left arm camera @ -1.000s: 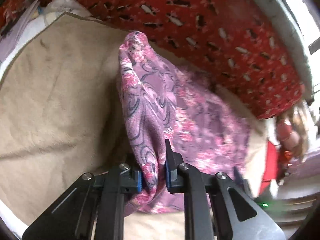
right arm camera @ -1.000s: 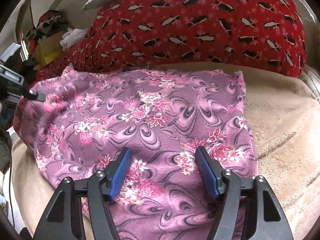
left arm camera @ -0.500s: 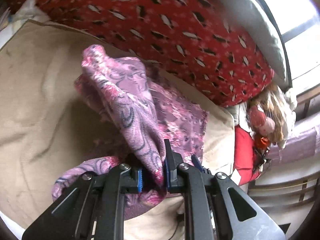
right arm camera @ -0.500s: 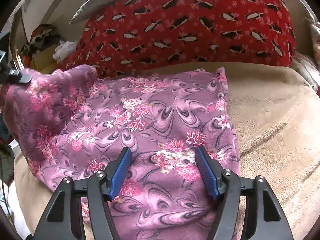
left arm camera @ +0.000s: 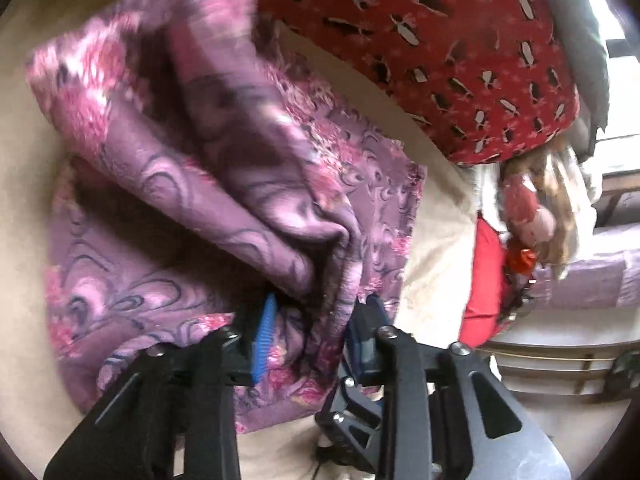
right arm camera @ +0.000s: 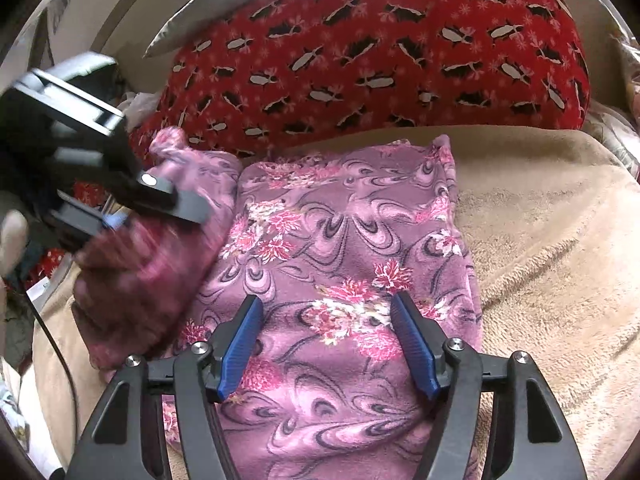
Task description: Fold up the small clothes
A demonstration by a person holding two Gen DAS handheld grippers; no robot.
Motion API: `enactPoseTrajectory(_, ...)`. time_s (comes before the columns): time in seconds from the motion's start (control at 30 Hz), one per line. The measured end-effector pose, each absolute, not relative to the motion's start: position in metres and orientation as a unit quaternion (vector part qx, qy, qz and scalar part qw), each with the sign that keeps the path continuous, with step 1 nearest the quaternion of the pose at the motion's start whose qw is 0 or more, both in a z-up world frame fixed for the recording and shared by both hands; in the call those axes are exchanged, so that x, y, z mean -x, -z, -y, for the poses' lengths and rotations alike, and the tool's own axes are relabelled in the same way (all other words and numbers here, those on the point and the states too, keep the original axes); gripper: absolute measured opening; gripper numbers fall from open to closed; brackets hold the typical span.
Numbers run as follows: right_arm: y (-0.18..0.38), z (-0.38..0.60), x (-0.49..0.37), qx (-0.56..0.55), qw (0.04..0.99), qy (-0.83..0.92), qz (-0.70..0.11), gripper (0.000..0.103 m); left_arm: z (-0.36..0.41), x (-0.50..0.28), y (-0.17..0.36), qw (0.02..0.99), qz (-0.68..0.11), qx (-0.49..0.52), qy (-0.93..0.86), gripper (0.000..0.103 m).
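While the right tool (right arm camera: 326, 344) hangs tilted down over the near end of the purple flowered cloth (right arm camera: 344, 264), its blue pads stand wide apart and grip nothing; the cloth lies flat beneath them on the beige blanket (right arm camera: 560, 248). The left tool (left arm camera: 312, 332) also points steeply down, and in the right wrist view it shows as a blurred black shape at the left edge, just above a bunched fold of the cloth. Its jaws have just been opening: the gathered fold still sits between the pads, but the pads look parted from it rather than pinching, though blur makes the contact hard to judge. A second ago that fold was clamped tight and held up high, off to the far left of the spread cloth; now it has been carried inward over the flat part, so the left side of the cloth is doubled over and the spread piece looks narrower. The right tool sits much as it did. Behind the cloth lies a red patterned cushion (right arm camera: 380, 52).
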State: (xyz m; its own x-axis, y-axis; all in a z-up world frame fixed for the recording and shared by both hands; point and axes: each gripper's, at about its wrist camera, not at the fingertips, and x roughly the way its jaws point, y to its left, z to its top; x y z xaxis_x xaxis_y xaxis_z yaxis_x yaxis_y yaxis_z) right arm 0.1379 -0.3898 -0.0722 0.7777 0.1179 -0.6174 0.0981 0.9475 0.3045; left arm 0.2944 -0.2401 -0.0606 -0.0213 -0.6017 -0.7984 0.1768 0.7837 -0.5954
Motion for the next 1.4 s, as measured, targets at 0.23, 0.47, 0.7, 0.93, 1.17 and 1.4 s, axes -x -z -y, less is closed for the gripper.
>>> enactPoseTrajectory(0.23,0.072,0.389,-0.138,-0.157,0.929,-0.003,-0.335,0.069,0.233,-0.290,0.038,0.662,-0.650,0.177,0.328,0.052)
enactPoseTrajectory(0.47,0.071,0.384,-0.140,-0.146,0.928,0.005,-0.342,0.069,0.174,-0.273,0.020,0.675,-0.623,0.202,0.340,0.052)
enactPoseTrajectory(0.7,0.056,0.382,-0.147,-0.127,0.915,0.011,-0.383,0.065,0.102,-0.275,0.040,0.708,-0.612,0.241,0.257,0.052)
enactPoseTrajectory(0.93,-0.019,0.379,-0.158,-0.169,0.929,-0.024,-0.330,0.070,0.118,-0.269,0.096,0.668,-0.653,0.252,0.251,0.052)
enactPoseTrajectory(1.17,-0.007,0.320,-0.234,-0.044,0.909,-0.041,-0.412,0.071,0.114,-0.268,0.101,0.671,-0.646,0.250,0.264,0.053)
enactPoseTrajectory(1.4,-0.004,0.289,-0.234,-0.010,0.916,-0.093,-0.390,0.060,0.111,-0.264,0.102,0.687,-0.635,0.237,0.263,0.058)
